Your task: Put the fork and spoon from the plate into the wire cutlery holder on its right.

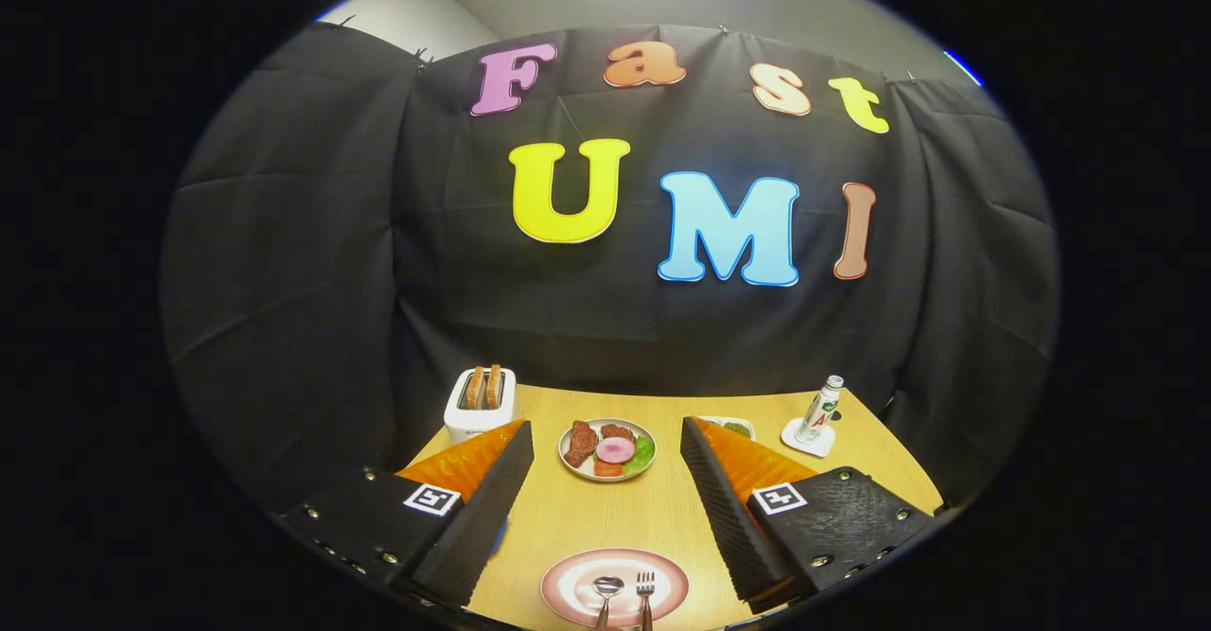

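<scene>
In the gripper view, the gripper (pixel 605 480) has its two fingers spread wide apart with nothing between them but bare tabletop; it holds nothing. Low between the fingers, on the light wooden table (pixel 615 513), sits a round pink plate with a paler centre (pixel 579 582). On it lie a shiny metal spoon (pixel 606 588) and, just to its right, a shiny metal fork (pixel 645 586), side by side, heads pointing away from the camera. Neither finger touches the plate or the cutlery.

Beyond the fingers, near the middle of the table, stands a round grey plate of food (pixel 607 449) carrying brown meat pieces, a pink slice, something red and green leaves. To its left, at the table's far corner, a white toaster (pixel 481 406) holds two slices of browned bread. To the right, a small clear bottle with a white cap (pixel 819 410) stands on a white coaster (pixel 807 440). A small white dish with something green in it (pixel 733 426) peeks out behind the right finger.
</scene>
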`<act>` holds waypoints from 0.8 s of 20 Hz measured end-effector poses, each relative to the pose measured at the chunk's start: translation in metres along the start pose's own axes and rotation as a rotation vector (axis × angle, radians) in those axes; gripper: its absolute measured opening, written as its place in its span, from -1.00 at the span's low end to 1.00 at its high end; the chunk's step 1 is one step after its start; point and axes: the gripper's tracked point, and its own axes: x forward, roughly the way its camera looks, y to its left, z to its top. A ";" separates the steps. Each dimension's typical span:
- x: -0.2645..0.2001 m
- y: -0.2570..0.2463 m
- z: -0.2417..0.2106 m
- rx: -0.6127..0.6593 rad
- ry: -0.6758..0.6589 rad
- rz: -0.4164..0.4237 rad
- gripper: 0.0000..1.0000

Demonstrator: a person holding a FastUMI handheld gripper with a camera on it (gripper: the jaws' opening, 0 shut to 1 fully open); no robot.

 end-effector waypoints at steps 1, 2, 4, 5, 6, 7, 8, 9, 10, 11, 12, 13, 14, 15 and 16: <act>0.001 -0.002 -0.003 -0.001 0.009 -0.005 0.93; 0.001 -0.003 -0.006 -0.002 0.020 -0.008 0.93; 0.003 -0.005 -0.013 -0.003 0.048 -0.014 0.93; 0.004 -0.005 -0.019 -0.003 0.064 -0.017 0.93; 0.005 -0.007 -0.024 -0.003 0.086 -0.022 0.93; 0.007 -0.010 -0.030 -0.004 0.108 -0.029 0.93; 0.007 -0.012 -0.036 -0.008 0.131 -0.036 0.93; 0.007 -0.014 -0.044 -0.013 0.155 -0.045 0.93; 0.008 -0.016 -0.052 -0.019 0.181 -0.053 0.94; 0.010 -0.018 -0.060 -0.023 0.209 -0.061 0.93; 0.011 -0.020 -0.070 -0.029 0.249 -0.069 0.93; 0.012 -0.021 -0.082 -0.036 0.286 -0.073 0.93; 0.013 -0.022 -0.093 -0.042 0.329 -0.074 0.93; 0.015 -0.022 -0.107 -0.051 0.374 -0.075 0.93; 0.015 -0.024 -0.120 -0.062 0.423 -0.077 0.94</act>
